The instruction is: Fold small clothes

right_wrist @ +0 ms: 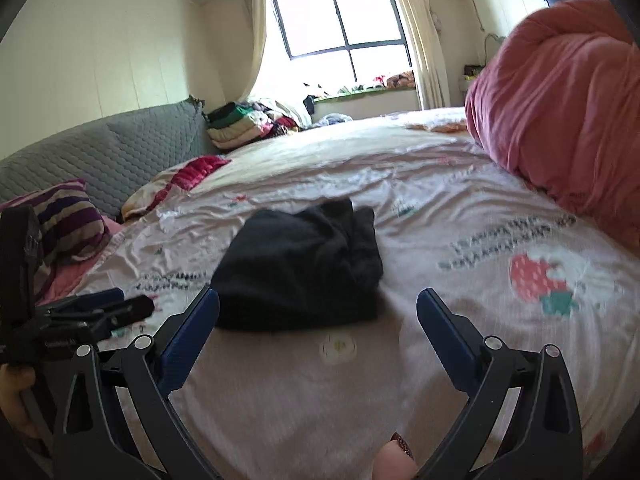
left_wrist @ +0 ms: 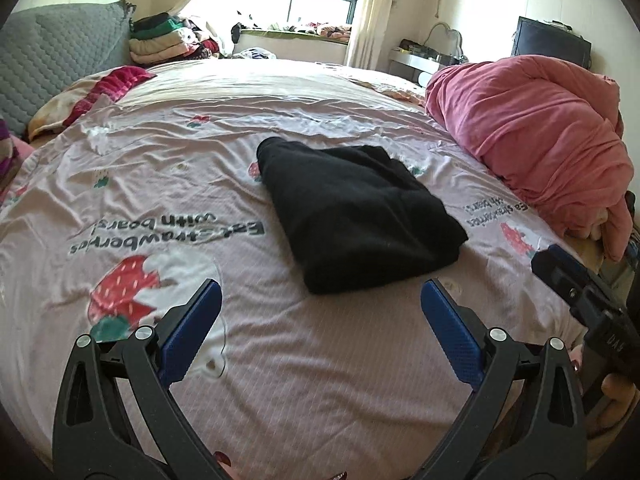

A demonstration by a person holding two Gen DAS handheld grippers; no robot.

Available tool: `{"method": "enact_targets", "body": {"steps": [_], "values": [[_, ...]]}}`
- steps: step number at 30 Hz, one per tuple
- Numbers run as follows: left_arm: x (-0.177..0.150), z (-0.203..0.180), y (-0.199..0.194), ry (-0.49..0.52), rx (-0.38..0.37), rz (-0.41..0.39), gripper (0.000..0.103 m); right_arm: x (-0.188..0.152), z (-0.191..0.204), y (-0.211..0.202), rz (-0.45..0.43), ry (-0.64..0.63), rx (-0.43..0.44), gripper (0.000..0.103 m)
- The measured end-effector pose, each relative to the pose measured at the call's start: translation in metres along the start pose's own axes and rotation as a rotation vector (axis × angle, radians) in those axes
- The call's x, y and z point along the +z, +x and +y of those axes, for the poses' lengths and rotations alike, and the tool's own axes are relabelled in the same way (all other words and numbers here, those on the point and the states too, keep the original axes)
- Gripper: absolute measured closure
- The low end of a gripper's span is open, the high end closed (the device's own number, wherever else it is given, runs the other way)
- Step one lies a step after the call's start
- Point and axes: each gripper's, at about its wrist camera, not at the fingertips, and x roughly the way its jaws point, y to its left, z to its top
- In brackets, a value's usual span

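Folded black knit garment (left_wrist: 356,212) lay as a thick rectangular bundle near the middle of the pale pink strawberry-print bedsheet (left_wrist: 280,360), apart from both tools. Left gripper (left_wrist: 320,300) hovered just short of its near edge, 2 blue-padded fingers (left_wrist: 196,328) spread wide and holding nothing. Right gripper (right_wrist: 318,312) was likewise released and empty, its left finger seemingly level with the bundle's near edge, though blur left contact unclear. Crumpled pink quilt (left_wrist: 540,132) was heaped at the bed's right side
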Motion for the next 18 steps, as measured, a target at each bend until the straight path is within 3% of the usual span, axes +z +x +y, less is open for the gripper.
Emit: {"method": "enact_targets", "body": {"steps": [18], "values": [[-0.043,0.023,-0.005,-0.026,0.033,0.031,0.01,-0.05,0.023,0.011,0.071,-0.101,-0.101,0.005]]}}
